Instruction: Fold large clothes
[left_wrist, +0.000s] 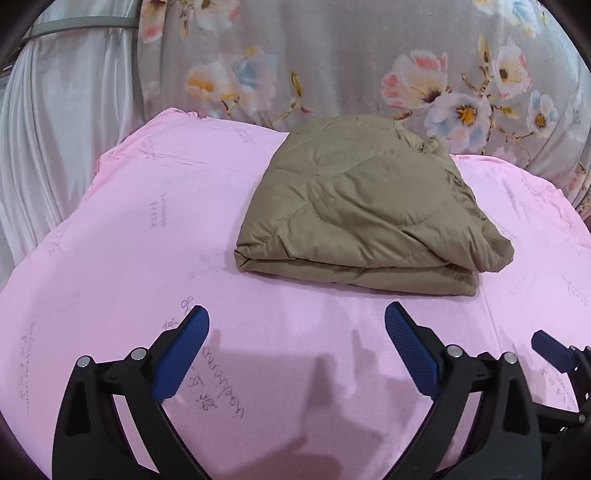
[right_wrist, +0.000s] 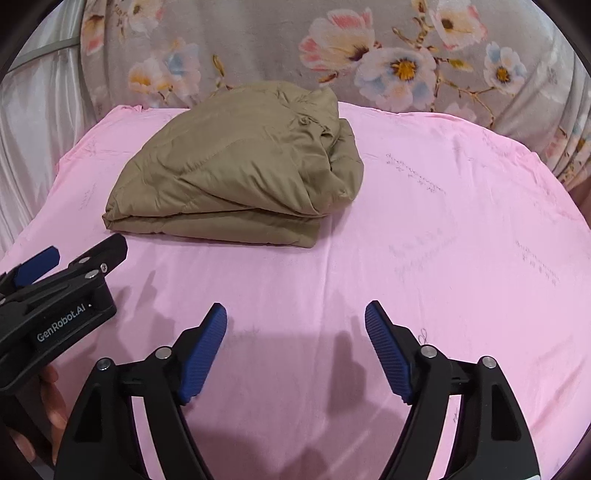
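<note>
Floral curtain (left_wrist: 351, 66): backdrop behind the bench. Pink sheet (left_wrist: 110, 258): covers the bench, faint script printed on it. Olive quilted jacket (left_wrist: 362, 206): folded into a thick stack, far centre of sheet, nothing obstructing. Left gripper (left_wrist: 297, 354), right gripper (right_wrist: 295, 350): jaws wide, empty, side by side over near sheet.

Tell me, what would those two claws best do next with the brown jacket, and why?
Probably draw both back and leave it. The jacket already lies folded in a compact stack on the pink sheet, its near edges fairly even. The left gripper and right gripper are both open, empty and clear of it. At most, the looser bunched right side might want a tuck.
</note>
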